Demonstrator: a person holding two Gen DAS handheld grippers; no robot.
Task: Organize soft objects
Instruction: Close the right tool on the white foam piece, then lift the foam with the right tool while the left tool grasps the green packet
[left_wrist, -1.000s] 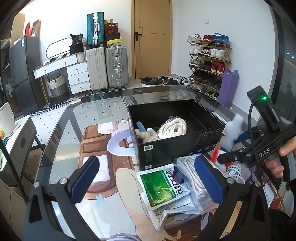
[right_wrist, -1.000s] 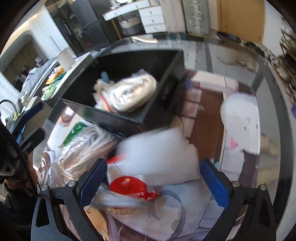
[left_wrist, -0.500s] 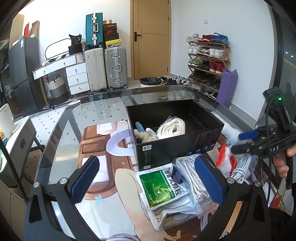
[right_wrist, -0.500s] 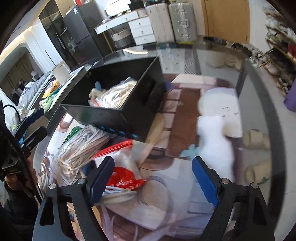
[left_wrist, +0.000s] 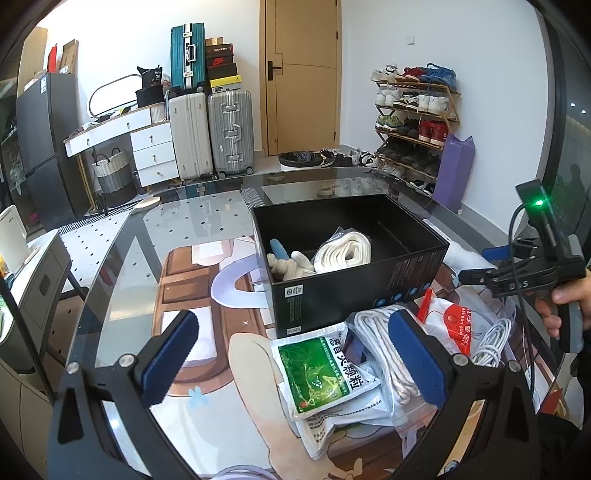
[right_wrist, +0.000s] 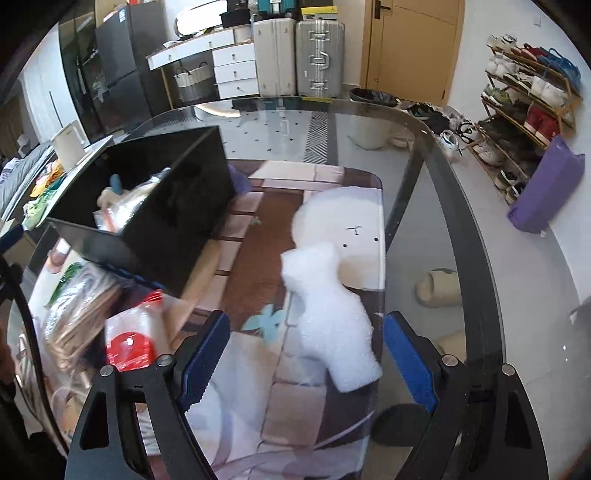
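Red label (left_wrist: 459, 328) on a clear bag reads "balloon pud"; the green sachet (left_wrist: 317, 373) bears Chinese characters.

White foam piece (right_wrist: 328, 314) lies flat beside black box (right_wrist: 173, 225)

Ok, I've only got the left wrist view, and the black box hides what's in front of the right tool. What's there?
Observer: A white foam piece lies flat on the printed mat. Its near end is between the fingers of the right tool. The jaws have just been closing a little, but the pads are off it.
Operator: Is it touching the box?
Observer: No, it lies apart from the black box; a strip of brown mat shows between them.
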